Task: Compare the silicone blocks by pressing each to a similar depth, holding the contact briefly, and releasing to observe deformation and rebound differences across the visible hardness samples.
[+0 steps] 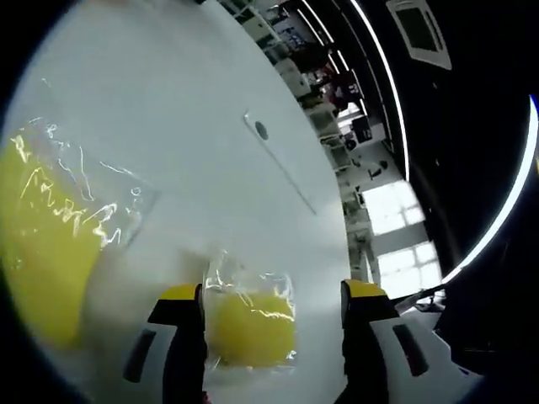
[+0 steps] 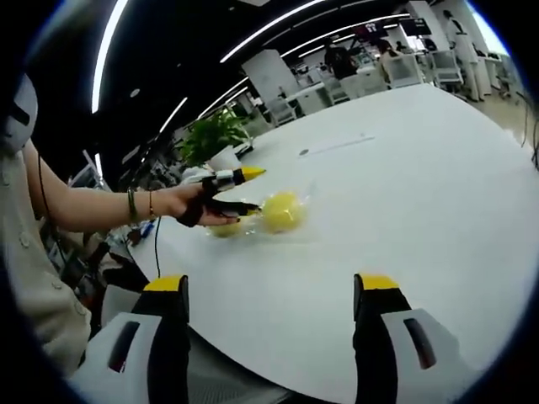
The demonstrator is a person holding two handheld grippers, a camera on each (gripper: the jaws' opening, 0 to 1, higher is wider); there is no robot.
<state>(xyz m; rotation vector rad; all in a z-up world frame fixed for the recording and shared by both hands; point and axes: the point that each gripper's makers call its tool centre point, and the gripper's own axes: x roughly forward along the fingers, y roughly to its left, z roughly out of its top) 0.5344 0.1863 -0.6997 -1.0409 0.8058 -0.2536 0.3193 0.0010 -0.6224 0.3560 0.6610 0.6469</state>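
While the left claw [image 1: 274,307] stands with its yellow-tipped jaws spread wide at the bottom of the left gripper view, a small yellow silicone block [image 1: 251,326] in a clear wrapper lies between them on the white counter [image 1: 210,101], close to the left jaw, though whether that jaw touches it I cannot tell; nothing is clamped. Further out, at the left edge of that view, a larger yellow block [image 1: 42,252] in a crinkled clear bag rests on the counter, well apart from the jaws. In the right gripper view the right claw [image 2: 274,295] is likewise wide open and holds nothing, its tips at the bottom of the frame over bare counter. Near the middle of that view the left claw appears again, held by the person's hand [image 2: 189,206], tips over one yellow sample with a rounder one [image 2: 280,210] just beside it. Judging by this, the comparison looks to be at an early or middle stage: the small block sits framed for a press but shows no visible squeeze, and the other samples would have to be pressed, held and released in turn.
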